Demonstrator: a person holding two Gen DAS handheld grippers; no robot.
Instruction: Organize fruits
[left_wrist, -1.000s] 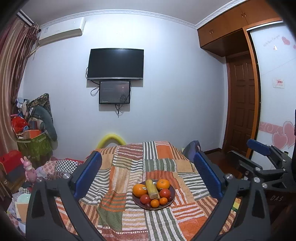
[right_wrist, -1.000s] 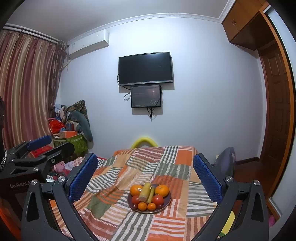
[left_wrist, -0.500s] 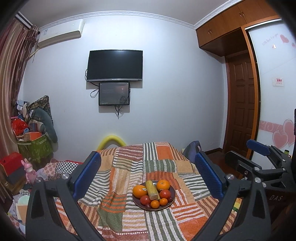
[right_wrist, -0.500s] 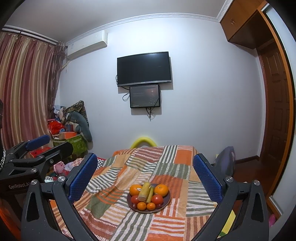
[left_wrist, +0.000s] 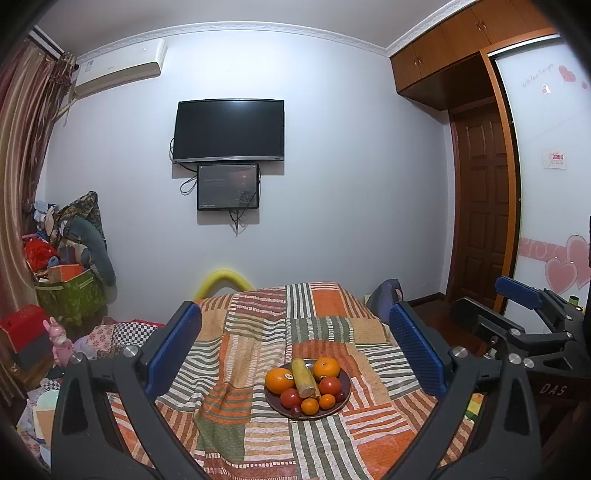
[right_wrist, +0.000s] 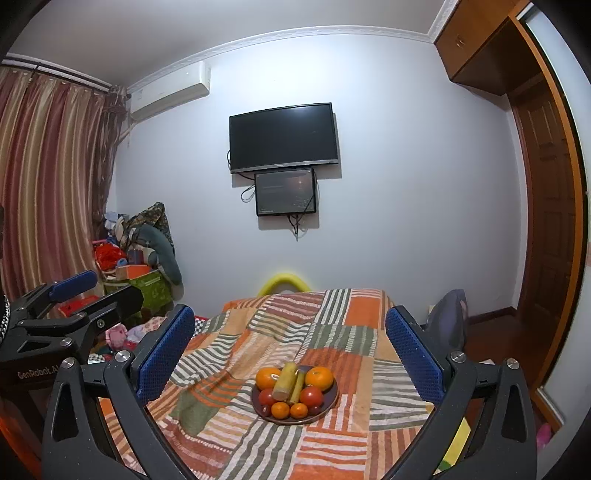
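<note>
A dark plate (left_wrist: 341, 404) of fruit sits on a striped patchwork cloth (left_wrist: 258, 350). It holds two big oranges (left_wrist: 279, 380), a yellow-green stalk piece (left_wrist: 303, 377), red tomatoes (left_wrist: 330, 386) and small tangerines (left_wrist: 309, 406). The plate also shows in the right wrist view (right_wrist: 328, 408). My left gripper (left_wrist: 295, 349) is open and empty, well short of the plate. My right gripper (right_wrist: 290, 350) is open and empty, also short of the plate. Each gripper is seen from the other's camera: the right gripper's fingers (left_wrist: 517, 291) and the left gripper's fingers (right_wrist: 74, 282).
The cloth covers a table (right_wrist: 351, 306) that reaches toward the back wall. A cluttered pile with a green box (left_wrist: 70, 291) stands at left. A wooden door (left_wrist: 480, 206) is at right. A bag (right_wrist: 448, 325) sits off the table's right edge.
Both views have drifted very slightly; the plate and fruit stay in place and both grippers remain open.
</note>
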